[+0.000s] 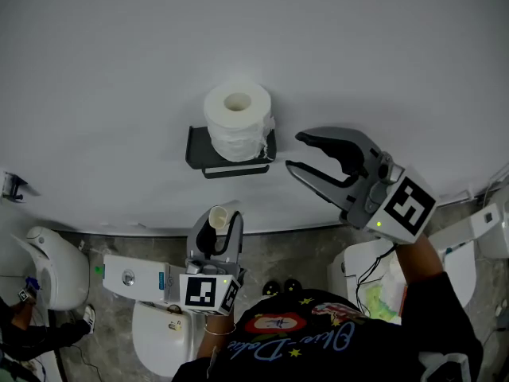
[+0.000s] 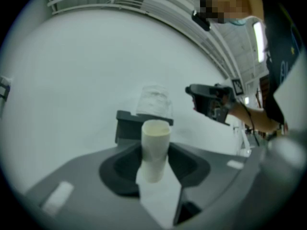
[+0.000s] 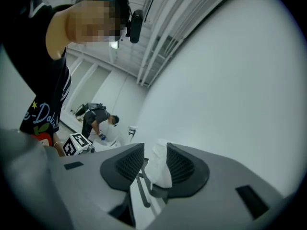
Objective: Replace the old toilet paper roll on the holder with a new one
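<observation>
black holder (image 1: 197, 146) on white wall (image 1: 95, 70), grey floor (image 1: 286, 249)

Cardboard tube (image 2: 156, 138) upright between the left gripper's (image 2: 154, 166) jaws (snug both sides), fresh roll (image 2: 154, 101) on the holder (image 2: 125, 126) beyond

The new roll (image 3: 159, 167) is half covered by jaws in the right gripper view, and, in the head view, the cardboard tube (image 1: 220, 216) is mostly hidden and a person (image 1: 32, 337) is cut off.

A person (image 3: 98, 120) bends over, perhaps, a white toilet (image 1: 48, 275).
</observation>
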Available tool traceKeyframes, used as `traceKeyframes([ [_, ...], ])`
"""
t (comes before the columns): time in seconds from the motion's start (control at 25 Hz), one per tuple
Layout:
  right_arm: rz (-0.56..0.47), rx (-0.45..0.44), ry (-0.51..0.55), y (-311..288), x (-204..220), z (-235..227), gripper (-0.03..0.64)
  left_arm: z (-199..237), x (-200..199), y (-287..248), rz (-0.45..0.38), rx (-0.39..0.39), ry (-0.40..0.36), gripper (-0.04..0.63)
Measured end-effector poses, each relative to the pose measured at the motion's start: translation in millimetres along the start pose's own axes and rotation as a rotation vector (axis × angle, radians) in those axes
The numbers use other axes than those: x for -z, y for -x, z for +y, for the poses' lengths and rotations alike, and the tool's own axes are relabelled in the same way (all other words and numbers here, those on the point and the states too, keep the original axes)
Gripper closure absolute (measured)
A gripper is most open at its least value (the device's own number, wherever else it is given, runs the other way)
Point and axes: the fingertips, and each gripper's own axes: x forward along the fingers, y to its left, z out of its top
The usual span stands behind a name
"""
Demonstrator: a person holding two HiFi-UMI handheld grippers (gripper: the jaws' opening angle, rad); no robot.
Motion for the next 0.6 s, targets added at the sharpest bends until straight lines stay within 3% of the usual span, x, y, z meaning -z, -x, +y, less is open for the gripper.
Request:
traceKeyframes([
  [0.16,0.105,-0.109,0.139,-34,-20,-11,0.466,0,-3,0,-0.012,0.005,0.011,0.428],
  [0.44,0.328,-0.349,0.378,-76,-10,-6,0.405,17,1,6,-0.001,-0.042,0.049,0.428],
  [0.6,0.446,-0.412,0.423,-85,4,-8,0.403,23,2,9,-0.003,-0.062,0.056,0.428],
])
